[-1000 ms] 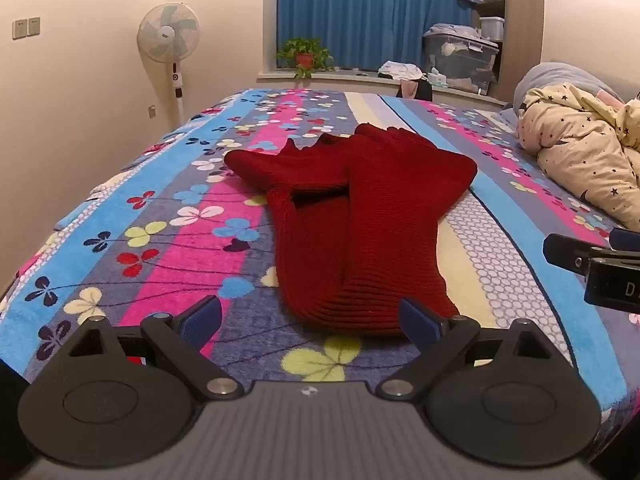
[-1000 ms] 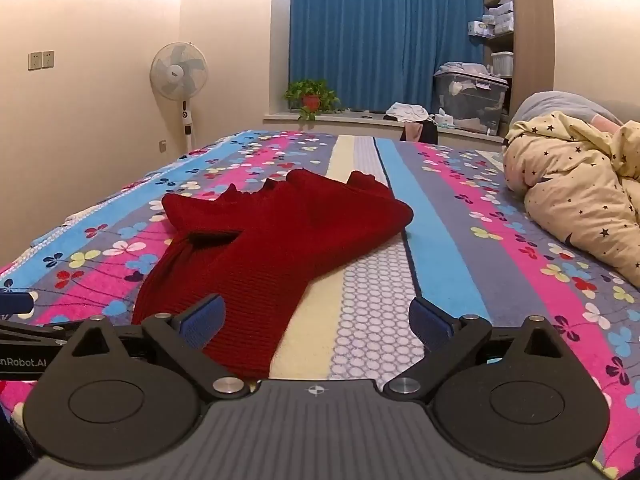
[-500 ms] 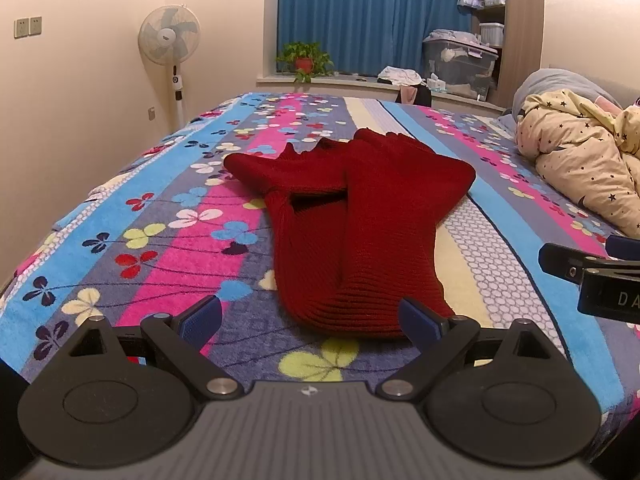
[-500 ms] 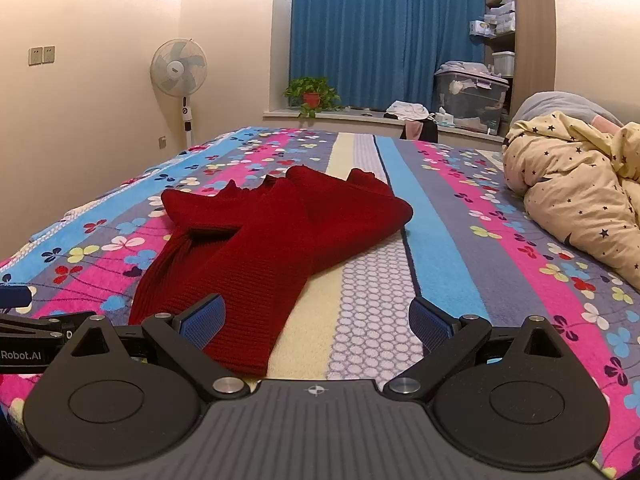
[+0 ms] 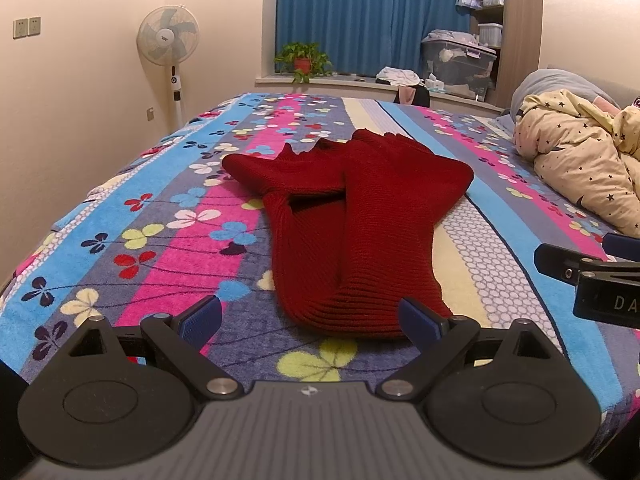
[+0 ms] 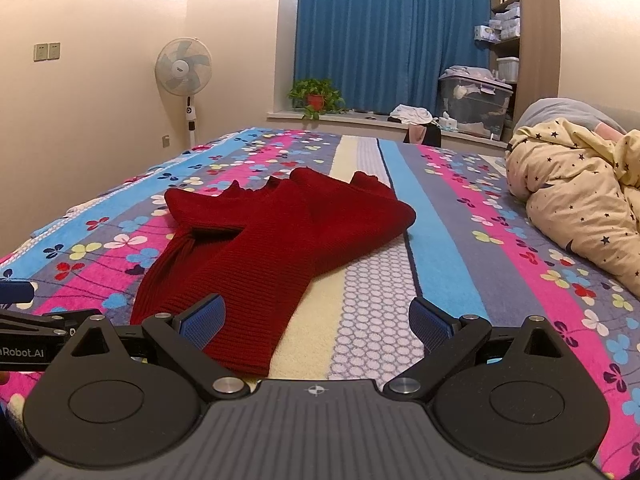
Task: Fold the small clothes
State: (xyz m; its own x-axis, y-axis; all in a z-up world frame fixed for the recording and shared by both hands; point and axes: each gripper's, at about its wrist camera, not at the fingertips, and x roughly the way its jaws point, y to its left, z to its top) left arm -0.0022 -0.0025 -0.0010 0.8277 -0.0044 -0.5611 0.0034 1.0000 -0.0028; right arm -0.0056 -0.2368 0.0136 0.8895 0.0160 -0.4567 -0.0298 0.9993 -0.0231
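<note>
A dark red ribbed knit garment [image 5: 360,216] lies folded lengthwise on the striped flowered bedspread [image 5: 168,248], its ribbed hem nearest me. My left gripper [image 5: 310,322] hovers open just short of that hem, nothing between its blue pads. In the right wrist view the same garment [image 6: 272,236] lies ahead and to the left. My right gripper [image 6: 316,322] is open too, its left pad over the hem's right corner, its right pad over bare bedspread. Each gripper shows at the edge of the other's view.
A cream star-print duvet [image 6: 580,208] is bunched on the right side of the bed. A standing fan [image 5: 168,40] is by the left wall. Beyond the bed's far end are a windowsill with a potted plant [image 5: 302,58], blue curtains and storage boxes [image 5: 460,60].
Both grippers have eased back slightly and stayed open. The garment lies as before.
</note>
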